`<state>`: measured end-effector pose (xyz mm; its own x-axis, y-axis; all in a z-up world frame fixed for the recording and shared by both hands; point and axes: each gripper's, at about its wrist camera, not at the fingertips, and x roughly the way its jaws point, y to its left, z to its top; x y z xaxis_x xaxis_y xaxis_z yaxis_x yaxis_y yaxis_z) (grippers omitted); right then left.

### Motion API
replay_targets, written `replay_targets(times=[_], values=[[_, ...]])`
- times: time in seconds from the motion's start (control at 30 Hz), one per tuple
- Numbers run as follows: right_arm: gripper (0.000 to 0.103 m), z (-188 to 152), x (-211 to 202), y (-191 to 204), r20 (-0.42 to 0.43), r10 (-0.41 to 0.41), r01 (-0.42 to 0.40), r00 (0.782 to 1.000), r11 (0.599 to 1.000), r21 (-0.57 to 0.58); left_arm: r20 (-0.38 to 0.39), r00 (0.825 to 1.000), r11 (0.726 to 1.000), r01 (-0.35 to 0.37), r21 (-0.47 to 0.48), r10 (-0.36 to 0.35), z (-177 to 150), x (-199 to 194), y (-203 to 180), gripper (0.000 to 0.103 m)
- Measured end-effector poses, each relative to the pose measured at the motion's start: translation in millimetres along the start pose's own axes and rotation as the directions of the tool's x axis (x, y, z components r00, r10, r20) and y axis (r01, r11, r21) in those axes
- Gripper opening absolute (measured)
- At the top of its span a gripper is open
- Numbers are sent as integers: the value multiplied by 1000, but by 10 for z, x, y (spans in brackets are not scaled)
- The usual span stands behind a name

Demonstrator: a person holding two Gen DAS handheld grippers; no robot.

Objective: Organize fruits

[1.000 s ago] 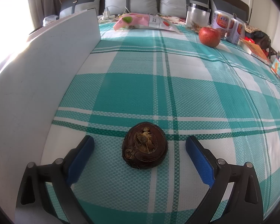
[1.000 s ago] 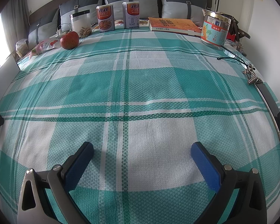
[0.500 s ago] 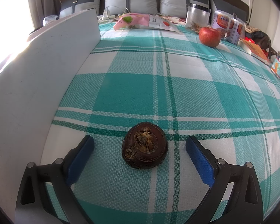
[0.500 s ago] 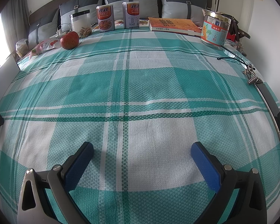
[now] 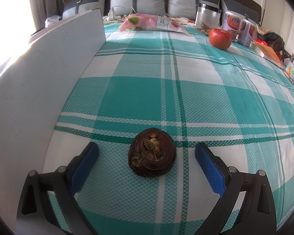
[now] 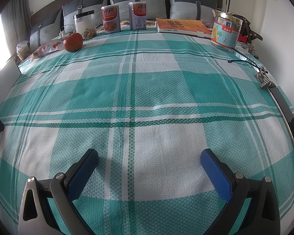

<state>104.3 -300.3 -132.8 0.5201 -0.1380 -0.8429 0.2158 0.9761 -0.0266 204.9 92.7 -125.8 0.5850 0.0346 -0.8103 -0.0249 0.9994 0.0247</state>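
So my left gripper [image 5: 146, 153] was spread wide, low over the bed, with the dark brown wrinkled round fruit [image 5: 152, 152] sitting between the blue pads, touching neither. Tall white board [image 5: 49, 82] just to its left. Biggest worry, I reckoned: closing off-centre would roll that lumpy fruit away across the teal-and-white checked bedspread [image 5: 205, 98]. The shiny red apple [image 5: 220, 38] sat far back near the tins. My right gripper [image 6: 149, 161] was also spread, holding nothing, hovering low and level over bare cloth.
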Motion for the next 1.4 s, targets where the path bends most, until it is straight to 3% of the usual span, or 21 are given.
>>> replay_targets(times=[0.13,0.2,0.3,0.43,0.53,0.67,0.8,0.83,0.87,0.93,1.03,1.2,1.23,1.27,1.33,1.4], values=[[103,31,-28,-23,-24,11,-11,1000,1000,17,0,1000,1000,0,0,0,1,0,-2,100],[103,158,-101,2,-1,59,-59,998,995,79,0,1000,1000,-3,1,3,1,1,-2,100],[103,569,-131,261,57,183,-188,981,978,93,0,1000,1000,-3,1,3,0,0,0,100],[103,1349,187,916,85,296,-296,951,955,-10,0,1000,1000,-2,1,2,-2,0,2,100],[103,1830,508,1407,107,291,-279,951,954,-112,0,1000,1000,-3,1,3,0,1,0,100],[103,2348,1064,1942,63,221,-206,973,961,-185,0,1000,1000,-2,1,2,0,3,3,100],[102,2592,1448,2238,23,143,-133,989,960,-246,-1,1000,1000,0,-1,0,0,2,4,100],[96,2625,1529,2295,0,119,-115,993,956,-270,-1,1000,1000,0,-1,0,0,2,5,100],[67,2642,1598,2326,-33,109,-114,993,950,-289,-1,1000,1000,-1,-1,1,0,2,4,100],[65,2653,1609,2279,-43,110,-118,993,954,-275,-1,1000,1000,-1,-1,1,-3,3,4,100],[65,2546,1469,2061,-46,214,-219,976,960,-178,-1,1000,1000,-1,-1,1,-2,2,6,100],[59,2003,869,1654,-23,340,-339,940,929,-149,-1,1000,1000,-1,-1,1,-2,3,5,100],[54,1845,711,1559,-25,360,-359,933,921,-152,-1,1000,1000,-1,-1,1,-1,4,5,100],[24,1687,533,1483,-17,367,-365,930,918,-156,-1,1000,1000,-1,-1,1,0,3,5,100],[19,1384,225,1373,-4,379,-374,925,911,-177,-1,1000,1000,-3,0,3,1,2,2,100],[19,1088,123,1354,-51,381,-383,923,898,-215,-1,1000,1000,-3,0,3,0,-1,2,100]])
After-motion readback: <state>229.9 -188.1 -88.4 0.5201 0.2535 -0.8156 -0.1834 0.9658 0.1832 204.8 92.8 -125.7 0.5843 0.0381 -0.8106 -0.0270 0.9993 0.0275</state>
